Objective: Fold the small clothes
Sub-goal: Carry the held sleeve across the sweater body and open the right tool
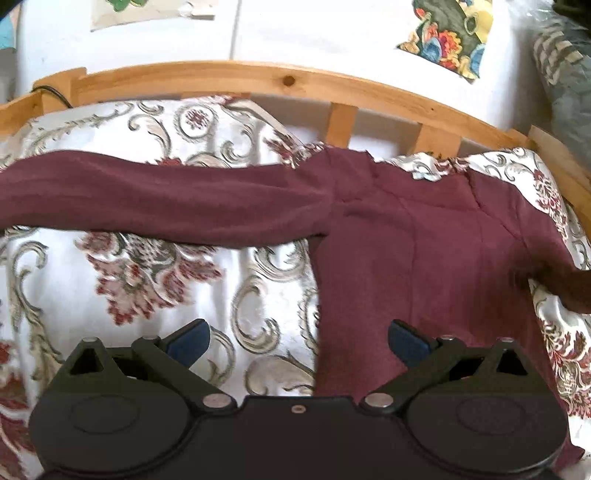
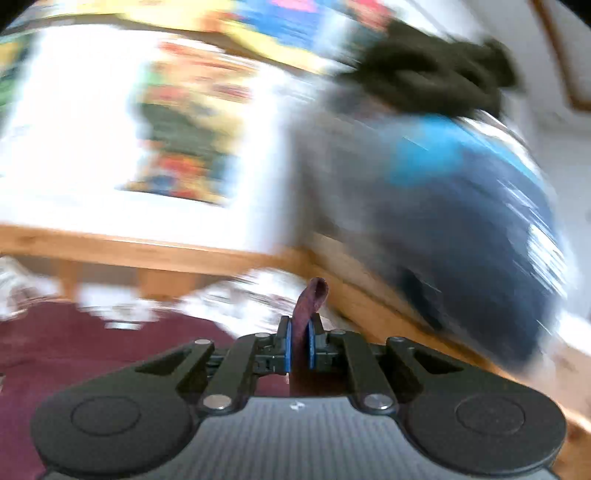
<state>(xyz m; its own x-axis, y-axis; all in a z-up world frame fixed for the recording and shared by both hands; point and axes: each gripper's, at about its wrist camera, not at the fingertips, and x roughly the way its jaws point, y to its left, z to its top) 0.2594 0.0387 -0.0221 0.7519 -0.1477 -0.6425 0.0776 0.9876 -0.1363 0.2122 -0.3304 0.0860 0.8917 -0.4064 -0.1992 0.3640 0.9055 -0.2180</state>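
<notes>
Right gripper: blue pads were squeezed together on a thin fold of the maroon long-sleeved knit top, a little loop of it poking up past the fingertips; that view was badly smeared.
Left gripper: spread wide, nothing between the blue pads, hanging just over the top's lower edge.
Maroon top: lay flat on the white bedspread with red-and-grey floral scrolls, one sleeve stretched straight out to the left of the picture.
Bed: pale wooden slatted headboard ran behind the top, white wall with a colourful poster above it.
Side stuff: a blurry blue and grey pile of clothes sat at the bed's right end.
</notes>
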